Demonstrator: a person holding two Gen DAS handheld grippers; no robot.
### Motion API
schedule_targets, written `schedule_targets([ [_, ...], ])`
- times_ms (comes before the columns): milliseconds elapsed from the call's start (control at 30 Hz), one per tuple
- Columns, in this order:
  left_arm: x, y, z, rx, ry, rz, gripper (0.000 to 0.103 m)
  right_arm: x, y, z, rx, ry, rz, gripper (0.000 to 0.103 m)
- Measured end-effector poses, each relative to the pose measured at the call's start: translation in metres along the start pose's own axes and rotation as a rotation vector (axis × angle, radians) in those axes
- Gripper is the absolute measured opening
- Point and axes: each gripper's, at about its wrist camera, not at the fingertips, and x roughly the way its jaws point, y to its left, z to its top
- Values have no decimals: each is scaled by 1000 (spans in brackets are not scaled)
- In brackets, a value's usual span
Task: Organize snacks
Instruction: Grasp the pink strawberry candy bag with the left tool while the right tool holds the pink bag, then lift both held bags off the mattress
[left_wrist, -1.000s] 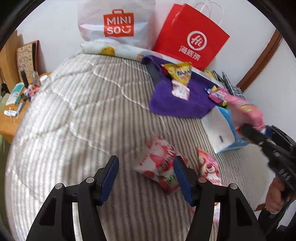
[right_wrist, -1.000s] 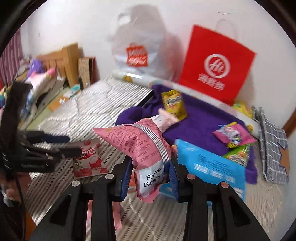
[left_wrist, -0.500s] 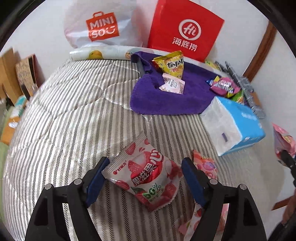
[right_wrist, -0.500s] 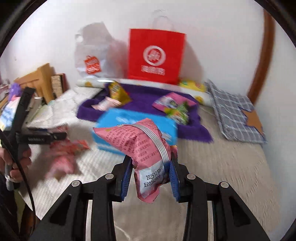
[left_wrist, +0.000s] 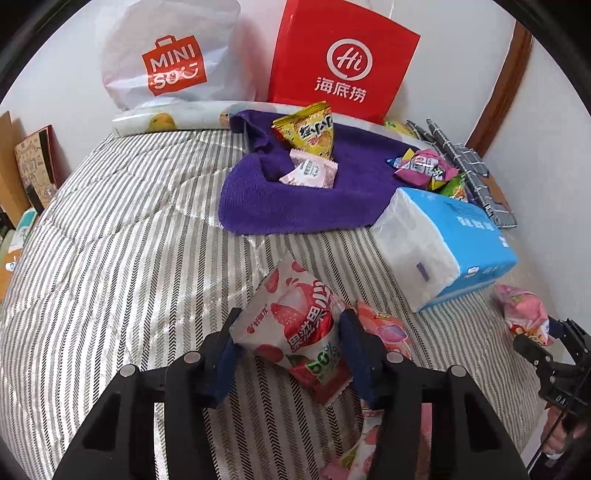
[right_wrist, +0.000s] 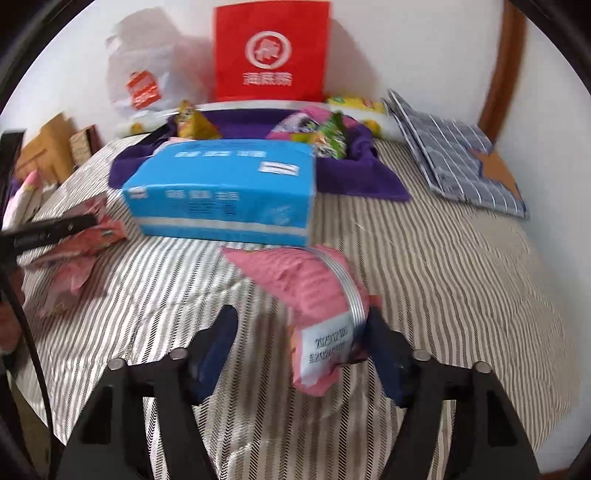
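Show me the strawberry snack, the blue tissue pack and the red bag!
strawberry snack (left_wrist: 295, 325): left wrist view, middle of packet front.
blue tissue pack (right_wrist: 221, 188): right wrist view, long blue side.
red bag (left_wrist: 341, 59): left wrist view, front logo.

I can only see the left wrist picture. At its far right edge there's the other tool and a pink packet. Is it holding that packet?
Observer: No. The right gripper has its fingers spread wide. The pink packet touches only one of them and seems to rest on the striped bedspread.
Visitor: While my left gripper pinches the strawberry pouch. Is anything printed on the pink one?
Observer: It has a white label with a date stamp, too blurred to read.
Visitor: And the checked cloth by the wall?
Observer: The blue plaid cloth has a brown star on it.
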Motion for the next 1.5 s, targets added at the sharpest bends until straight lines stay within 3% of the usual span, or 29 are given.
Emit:
schedule_targets([
  [133,5,-8,3,34,8,21,62,-13,-4,0,-30,-62,-23,84],
  [233,11,-13,7,57,14,48,64,-16,-13,4,-19,-86,-19,89],
  [433,10,-9,9,39,4,6,49,10,-20,8,9,-30,24,90],
  [500,9,-6,8,25,0,-22,43,19,-20,9,16,-15,2,87],
  [633,5,-6,6,23,-15,-51,33,35,-24,11,56,43,33,51],
  [700,3,-8,5,29,-23,-52,31,34,-28,12,88,26,51,46],
  [1500,-46,0,0,-25,-97,-89,18,-15,-41,19,127,-80,27,43],
])
